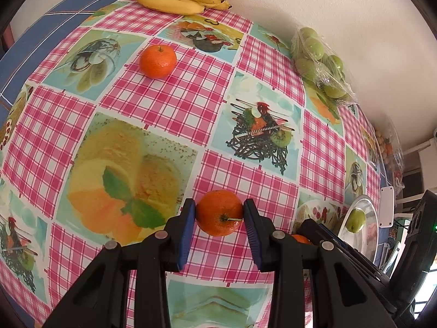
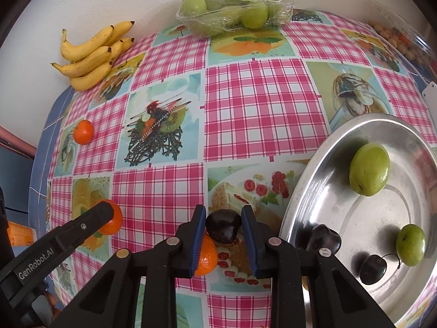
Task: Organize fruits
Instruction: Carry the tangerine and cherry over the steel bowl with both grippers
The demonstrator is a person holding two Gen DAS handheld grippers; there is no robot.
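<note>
Bananas (image 2: pixel 92 54) lay in a bunch at the far left by the wall, with their long sides going across the table and their dark tips pointing right. Near them, a loose mandarin (image 2: pixel 83 132) sat alone on the checked tablecloth (image 2: pixel 259 104).

Next came the left gripper (image 1: pixel 219 213). Its two blue pads were pressed on both sides of a second mandarin (image 1: pixel 218 212), so the tongs were only a little way open and shut on that fruit. This mandarin was round, with no long side, and its thin stalk pointed right, toward one pad.

Further right, the right gripper (image 2: pixel 223 225) was closed on a dark plum (image 2: pixel 223 226), just above a third mandarin (image 2: pixel 206 257) on the cloth. The plum looked a bit wider than tall, with its dimple facing the camera.

At the far right stood the metal tray (image 2: pixel 300 196), holding two green plums (image 2: pixel 369 173), another dark plum (image 2: pixel 323 239) and a dark cherry (image 2: pixel 372 269). A pack of green plums (image 2: pixel 235 11) sat at the back by the wall.

Things could go wrong, I think. Both fruits were smooth and round, so either could slip out and roll away. The plum was soft, so a hard squeeze could bruise it. The two tongs were close together and could bump on the way to the tray
</note>
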